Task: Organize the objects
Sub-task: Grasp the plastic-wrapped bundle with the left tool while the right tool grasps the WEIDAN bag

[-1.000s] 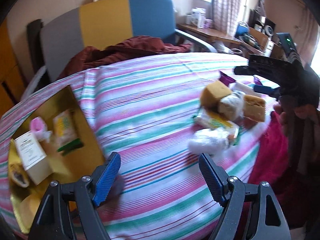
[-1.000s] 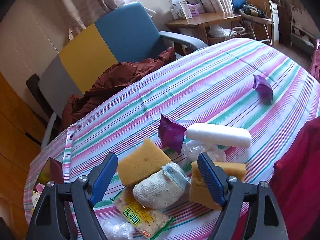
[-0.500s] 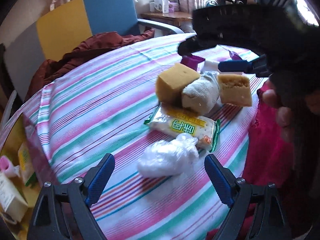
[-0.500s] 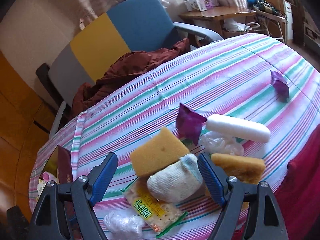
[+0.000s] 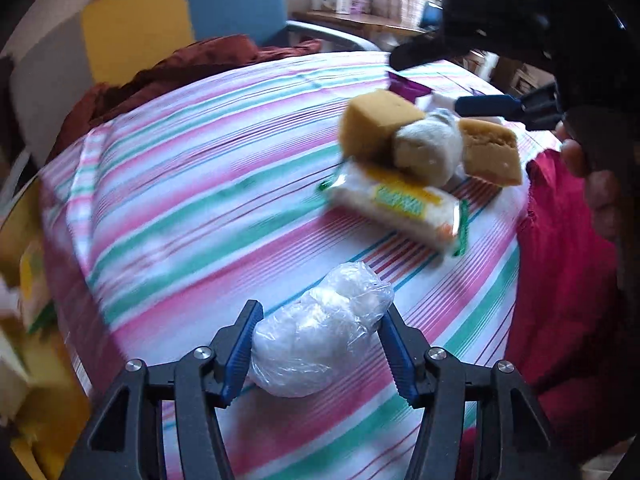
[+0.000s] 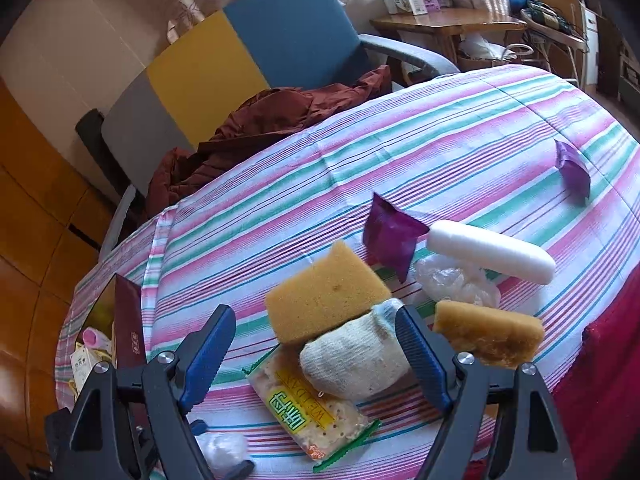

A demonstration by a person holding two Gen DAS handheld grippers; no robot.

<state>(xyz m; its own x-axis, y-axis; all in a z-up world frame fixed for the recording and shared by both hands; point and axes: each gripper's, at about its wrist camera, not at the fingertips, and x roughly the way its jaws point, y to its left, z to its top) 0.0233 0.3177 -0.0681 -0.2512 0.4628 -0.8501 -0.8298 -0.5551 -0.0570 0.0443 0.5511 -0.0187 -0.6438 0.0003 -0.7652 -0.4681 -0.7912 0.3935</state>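
Observation:
A crumpled clear plastic bundle lies on the striped tablecloth between the fingers of my left gripper. The jaws are closing and both blue pads touch the bundle's sides. My right gripper stands open above a pile: a rolled white sock, a cracker packet and a yellow sponge. A second sponge lies just outside its right finger. The left wrist view shows the right gripper's blue finger over that pile.
Behind the pile lie a purple packet, a white foam roll and more clear plastic; another purple packet sits far right. An open box with small items stands at the table's left edge. A chair with brown cloth stands behind.
My left gripper has swung from the box side toward the pile, dropped down over the plastic bundle, and narrowed its jaws onto it. The right gripper has stayed nearly in place.

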